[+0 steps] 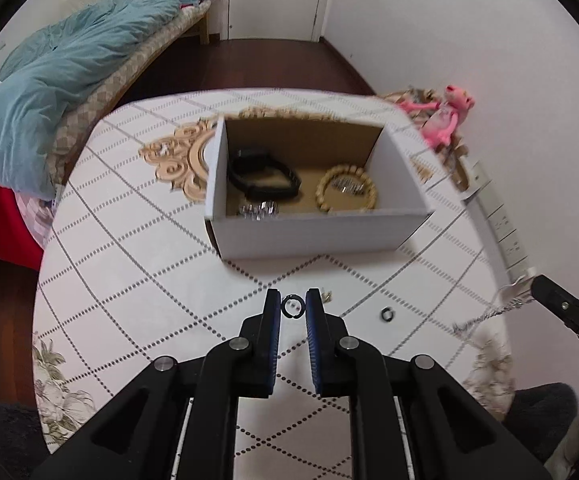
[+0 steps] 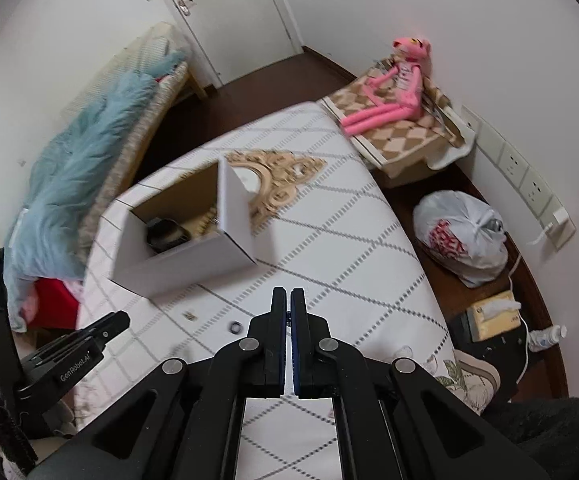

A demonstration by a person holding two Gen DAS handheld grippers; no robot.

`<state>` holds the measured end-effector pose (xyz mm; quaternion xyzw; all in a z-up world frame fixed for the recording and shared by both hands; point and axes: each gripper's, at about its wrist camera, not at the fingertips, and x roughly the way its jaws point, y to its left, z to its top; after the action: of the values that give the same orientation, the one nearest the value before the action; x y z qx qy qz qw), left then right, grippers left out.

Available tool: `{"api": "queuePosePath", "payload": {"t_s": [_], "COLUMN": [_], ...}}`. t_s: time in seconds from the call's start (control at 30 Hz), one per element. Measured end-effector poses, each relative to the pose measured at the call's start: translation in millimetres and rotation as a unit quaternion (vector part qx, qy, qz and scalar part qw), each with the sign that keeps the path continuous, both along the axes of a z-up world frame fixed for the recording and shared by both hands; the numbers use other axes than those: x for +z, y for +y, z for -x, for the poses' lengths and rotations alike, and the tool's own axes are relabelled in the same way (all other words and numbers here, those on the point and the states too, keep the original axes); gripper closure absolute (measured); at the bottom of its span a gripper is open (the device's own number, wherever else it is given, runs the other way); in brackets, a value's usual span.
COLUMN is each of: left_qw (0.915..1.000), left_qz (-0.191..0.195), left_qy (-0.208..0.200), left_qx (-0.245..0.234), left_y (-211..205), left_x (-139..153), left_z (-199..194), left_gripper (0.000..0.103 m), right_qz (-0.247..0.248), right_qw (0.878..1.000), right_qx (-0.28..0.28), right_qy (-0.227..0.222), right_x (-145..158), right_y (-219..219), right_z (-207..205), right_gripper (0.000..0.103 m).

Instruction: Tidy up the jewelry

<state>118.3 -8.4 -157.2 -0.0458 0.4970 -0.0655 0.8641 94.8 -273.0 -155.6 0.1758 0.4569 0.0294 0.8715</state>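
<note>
A white cardboard box (image 1: 317, 232) stands on the patterned table and holds a black watch (image 1: 263, 178), a wooden bead bracelet (image 1: 347, 190) and a sparkly piece (image 1: 259, 211). My left gripper (image 1: 293, 306) is shut on a thin black ring (image 1: 292, 306), held above the table in front of the box. A small dark ring (image 1: 386, 313) and a tiny gold piece (image 1: 328, 297) lie on the table. My right gripper (image 2: 288, 300) is shut on a silver chain, which shows dangling from it in the left wrist view (image 1: 489, 314). The box also shows in the right wrist view (image 2: 193, 256).
An ornate gold-framed mirror (image 1: 181, 160) lies behind the box. A pink plush toy (image 2: 393, 88) sits on a checkered stand by the wall. A white plastic bag (image 2: 461, 236) and a tissue box (image 2: 493, 314) are on the floor to the right. A bed with a blue duvet (image 1: 49, 88) is at left.
</note>
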Motion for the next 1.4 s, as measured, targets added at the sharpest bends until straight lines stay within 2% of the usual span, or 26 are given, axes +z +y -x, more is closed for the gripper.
{"api": "queuePosePath", "payload": {"t_s": [0.3,0.5,0.63,0.8,1.0,1.1,1.2,1.27,1.33,1.37,1.4], "left_qw": [0.9986,0.9986,0.9985,0.9977,0.9958,0.9945,0.9948,0.9955,0.9963,0.9965,0.9968], "left_qz": [0.049,0.049,0.046,0.031,0.03,0.031,0.025,0.016,0.005,-0.001,-0.003], "left_qy": [-0.011,-0.007,0.02,0.055,0.086,0.1,0.098,0.093,0.083,0.08,0.076], "left_qx": [-0.019,-0.019,-0.022,-0.025,-0.006,0.003,0.009,0.013,0.018,0.022,0.025], "left_y": [7,16,20,21,28,31,33,35,38,39,41], "left_x": [52,63,48,21,2,-1,3,7,12,14,16], "left_z": [-35,-87,-121,-154,-176,-183,-187,-187,-187,-186,-185], "left_gripper": [0.093,0.093,0.093,0.093,0.092,0.092,0.091,0.085,0.07,0.054,0.042], "right_qz": [-0.018,-0.007,-0.002,-0.004,0.001,0.002,0.005,0.009,0.012,0.014,0.016], "right_qw": [0.996,0.992,0.991,0.991,0.988,0.985,0.982,0.982,0.981,0.981,0.98], "right_qx": [0.061,0.106,0.126,0.135,0.146,0.156,0.163,0.165,0.166,0.165,0.166], "right_qy": [-0.058,-0.067,-0.038,0.021,0.059,0.078,0.092,0.097,0.1,0.101,0.104], "right_x": [74,96,84,51,25,16,10,8,7,7,7], "right_y": [26,57,73,83,90,96,101,102,103,103,103], "right_z": [-32,-87,-128,-174,-199,-209,-215,-218,-221,-223,-224], "right_gripper": [0.101,0.101,0.101,0.101,0.101,0.101,0.101,0.101,0.101,0.1,0.1]}}
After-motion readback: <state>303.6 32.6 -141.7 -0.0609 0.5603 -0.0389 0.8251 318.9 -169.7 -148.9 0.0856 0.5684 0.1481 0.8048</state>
